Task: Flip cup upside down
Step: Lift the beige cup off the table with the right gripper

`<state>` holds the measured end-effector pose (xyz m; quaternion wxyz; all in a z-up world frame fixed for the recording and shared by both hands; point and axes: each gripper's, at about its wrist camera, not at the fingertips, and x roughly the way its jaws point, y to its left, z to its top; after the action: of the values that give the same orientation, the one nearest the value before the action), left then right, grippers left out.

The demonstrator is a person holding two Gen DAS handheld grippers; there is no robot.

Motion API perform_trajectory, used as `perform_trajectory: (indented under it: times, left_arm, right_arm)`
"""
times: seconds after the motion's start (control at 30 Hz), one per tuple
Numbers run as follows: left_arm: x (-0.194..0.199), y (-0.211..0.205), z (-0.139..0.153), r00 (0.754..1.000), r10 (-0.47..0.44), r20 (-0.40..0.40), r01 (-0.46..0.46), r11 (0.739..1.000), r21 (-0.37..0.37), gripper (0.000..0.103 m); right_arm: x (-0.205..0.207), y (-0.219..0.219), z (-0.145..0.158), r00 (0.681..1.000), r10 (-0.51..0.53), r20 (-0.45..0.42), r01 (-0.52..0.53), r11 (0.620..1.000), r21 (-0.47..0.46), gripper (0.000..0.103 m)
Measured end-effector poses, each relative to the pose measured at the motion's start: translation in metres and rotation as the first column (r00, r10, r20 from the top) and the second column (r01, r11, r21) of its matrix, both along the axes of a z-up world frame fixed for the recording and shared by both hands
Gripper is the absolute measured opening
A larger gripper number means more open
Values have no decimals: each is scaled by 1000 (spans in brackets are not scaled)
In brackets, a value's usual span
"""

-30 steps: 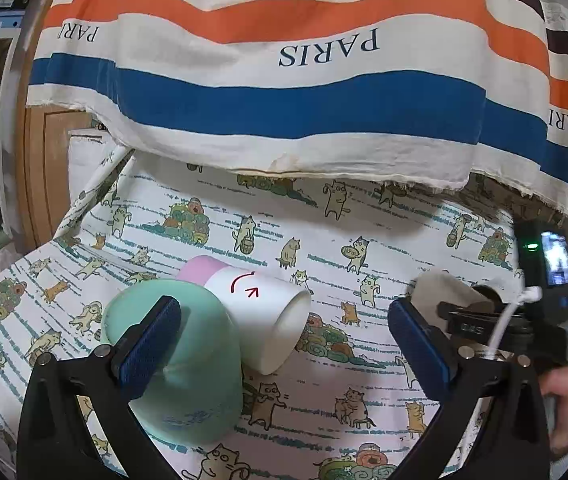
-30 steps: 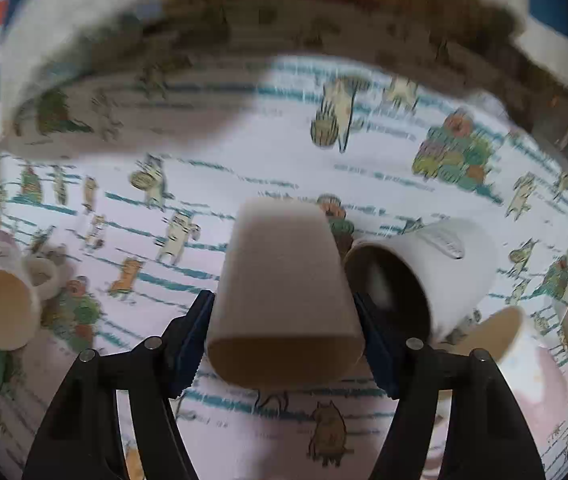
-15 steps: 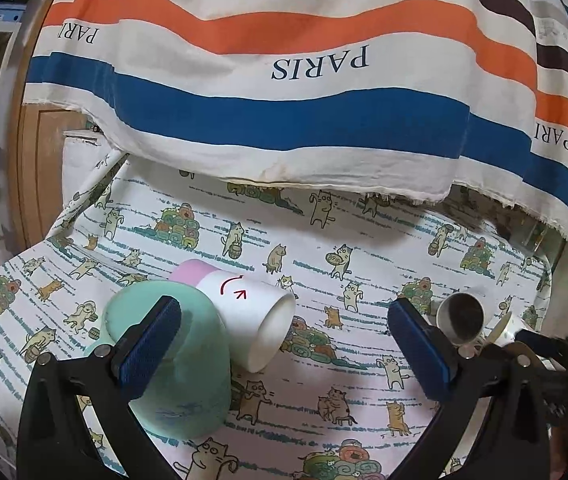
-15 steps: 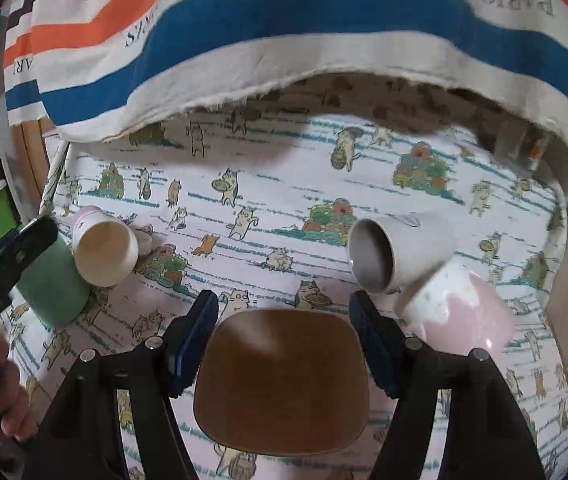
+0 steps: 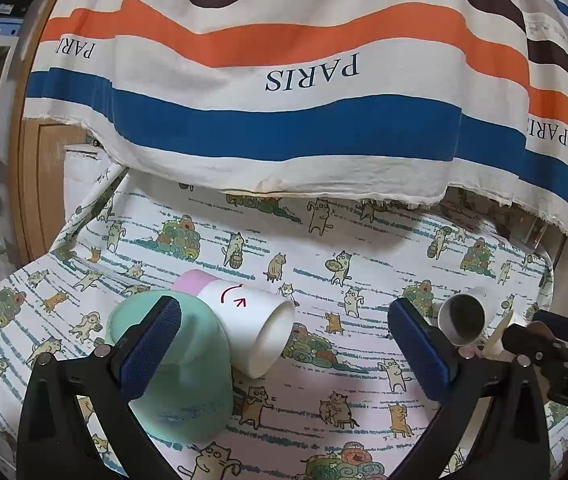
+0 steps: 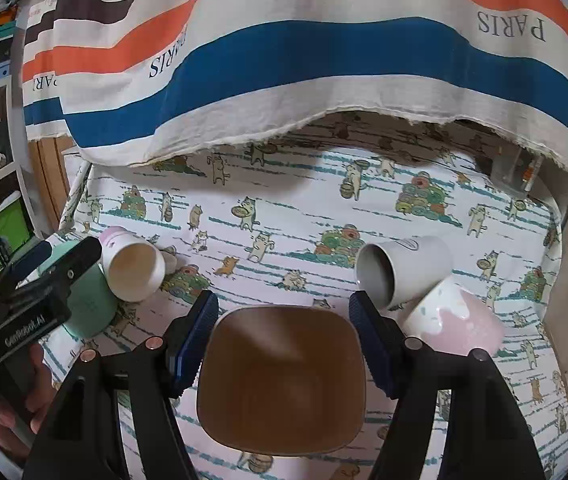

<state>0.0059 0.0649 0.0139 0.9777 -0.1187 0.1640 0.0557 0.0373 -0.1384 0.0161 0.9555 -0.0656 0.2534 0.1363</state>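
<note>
Five cups on the cat-print bench (image 6: pixel 304 216), striped PARIS cloth (image 5: pixel 284 80) hanging behind. Biggest up front: brown cup (image 6: pixel 279 384), upright, mouth facing cam, nothing inside, pinched by right claw (image 6: pixel 284 336) w/ blue pads on both sides. Mint cup (image 5: pixel 179 364) stands inverted at left; white-pink cup (image 5: pixel 247 328) lies on its side touching it, empty. At right, grey cup (image 6: pixel 404 272) on its side, empty, leaning on pink-white cup (image 6: pixel 456 320). Left claw (image 5: pixel 284 352) spread wide, holding nothing, hovering low over bench.
</note>
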Motion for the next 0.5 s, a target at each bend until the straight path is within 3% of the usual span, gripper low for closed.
perform_trajectory:
  times: [0.23, 0.3, 0.37, 0.5]
  left_arm:
    - [0, 1, 0, 1000, -1, -2, 1, 1000, -7, 103]
    - [0, 2, -1, 1000, -1, -3, 1, 1000, -12, 103]
    - [0, 2, -1, 1000, -3, -4, 3, 1000, -17, 103]
    - [1, 1, -1, 1000, -9, -7, 9, 1000, -14, 103]
  right_arm:
    - [18, 14, -21, 995, 45, -87, -46, 999, -3, 70]
    - [16, 11, -19, 997, 47, -64, -46, 999, 17, 76]
    - [10, 6, -14, 998, 46, -30, -45, 998, 36, 90]
    - [-6, -11, 5, 998, 42, 57, -46, 996, 72, 90]
